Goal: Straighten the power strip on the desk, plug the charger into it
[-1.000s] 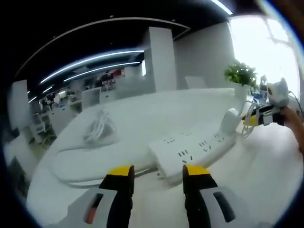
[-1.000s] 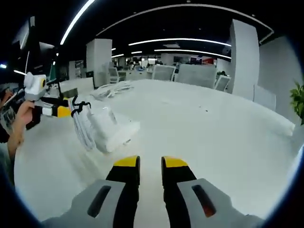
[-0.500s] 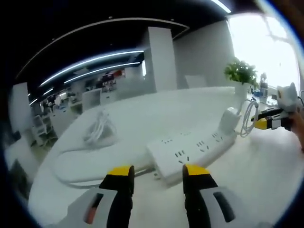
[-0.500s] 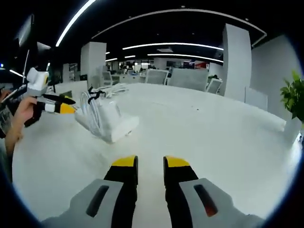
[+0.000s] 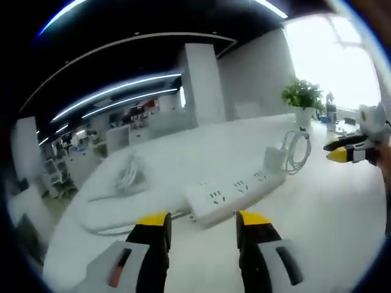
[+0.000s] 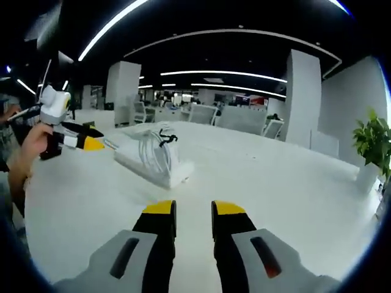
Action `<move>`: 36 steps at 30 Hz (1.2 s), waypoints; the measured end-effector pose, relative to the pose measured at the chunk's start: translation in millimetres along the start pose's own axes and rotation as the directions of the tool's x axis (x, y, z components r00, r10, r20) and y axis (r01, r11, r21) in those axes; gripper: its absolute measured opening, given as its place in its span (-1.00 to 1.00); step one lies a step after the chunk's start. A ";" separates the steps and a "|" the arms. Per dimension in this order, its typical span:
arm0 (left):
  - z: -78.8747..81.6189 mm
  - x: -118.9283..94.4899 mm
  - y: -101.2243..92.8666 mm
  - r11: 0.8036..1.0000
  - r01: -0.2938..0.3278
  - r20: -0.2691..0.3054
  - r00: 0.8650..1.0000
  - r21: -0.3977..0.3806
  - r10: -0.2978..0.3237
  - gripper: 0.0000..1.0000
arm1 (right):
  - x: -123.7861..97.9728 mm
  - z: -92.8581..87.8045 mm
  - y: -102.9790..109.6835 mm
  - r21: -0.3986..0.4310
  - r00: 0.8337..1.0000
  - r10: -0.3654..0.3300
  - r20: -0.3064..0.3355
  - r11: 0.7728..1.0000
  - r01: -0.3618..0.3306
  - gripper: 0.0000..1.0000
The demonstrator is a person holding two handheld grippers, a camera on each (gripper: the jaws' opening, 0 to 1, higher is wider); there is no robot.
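1. In the left gripper view we see our left hand-held gripper [image 5: 203, 224] with its yellow-tipped jaws parted and nothing between them, low over the white counter [image 5: 317, 207].
2. Just beyond those jaws the white power strip [image 5: 235, 191] lies flat, sockets up, running diagonally; its cable [image 5: 104, 223] loops away behind it.
3. At the strip's far end the white charger [image 5: 273, 158] stands upright against it, a coiled white cord [image 5: 299, 150] touching it; we cannot tell whether it is plugged in.
4. In the right gripper view our right hand-held gripper [image 6: 193, 212] holds nothing, its jaws only narrowly apart, well short of the strip.
5. A potted plant [image 5: 302, 99] stands at the counter's far edge.
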State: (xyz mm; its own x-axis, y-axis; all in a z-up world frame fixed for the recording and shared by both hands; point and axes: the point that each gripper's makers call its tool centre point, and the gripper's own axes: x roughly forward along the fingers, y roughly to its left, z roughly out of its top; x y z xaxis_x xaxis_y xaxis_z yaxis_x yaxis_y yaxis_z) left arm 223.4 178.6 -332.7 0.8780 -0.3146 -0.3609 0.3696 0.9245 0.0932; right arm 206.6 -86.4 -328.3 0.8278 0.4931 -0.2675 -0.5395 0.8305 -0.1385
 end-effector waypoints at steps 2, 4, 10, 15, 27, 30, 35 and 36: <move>2.2 -10.1 -5.4 1.000 0.007 0.021 1.000 0.014 -0.008 -0.11 | -5.6 3.8 9.2 0.032 0.999 0.028 0.023 0.999 -0.029 -0.57; 2.7 -20.1 -10.8 1.000 0.012 0.035 0.999 0.022 -0.012 -0.11 | -12.0 5.9 14.4 0.048 0.999 0.035 0.038 0.998 -0.037 -0.57; 6.6 -44.3 -27.3 1.000 0.026 0.079 0.997 -0.017 -0.024 -0.11 | -24.7 5.6 22.8 0.055 0.998 0.022 0.057 0.998 -0.026 -0.57; 0.0 -61.5 -42.2 0.999 0.036 0.055 0.998 -0.017 -0.035 -0.12 | -37.3 3.6 33.3 0.076 0.998 0.035 0.061 0.996 -0.039 -0.55; -9.4 -94.4 -52.2 0.999 0.007 0.075 0.997 -0.047 -0.003 -0.12 | -62.8 12.2 70.9 0.035 0.992 0.090 0.093 0.995 -0.094 -0.55; -14.7 -99.7 -52.4 0.999 -0.005 0.064 0.998 -0.046 0.007 -0.11 | -65.0 12.7 76.9 0.031 0.991 0.101 0.092 0.994 -0.104 -0.55; -17.6 -111.9 -51.2 0.999 -0.023 0.063 0.998 -0.046 0.026 -0.11 | -75.0 7.9 86.4 -0.021 0.992 0.112 0.052 0.994 -0.111 -0.44; -18.0 -114.1 -51.4 0.999 -0.025 0.064 0.998 -0.048 0.028 -0.11 | -77.4 7.6 86.9 -0.026 0.992 0.112 0.052 0.993 -0.111 -0.44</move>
State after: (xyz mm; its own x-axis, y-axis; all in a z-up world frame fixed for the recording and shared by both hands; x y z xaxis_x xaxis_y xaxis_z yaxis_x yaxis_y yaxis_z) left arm 98.7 170.8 -313.0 0.9056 -0.3015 -0.2983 0.3323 0.9414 0.0574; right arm 96.8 -50.4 -312.4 0.7689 0.5959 -0.2317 -0.6318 0.7636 -0.1329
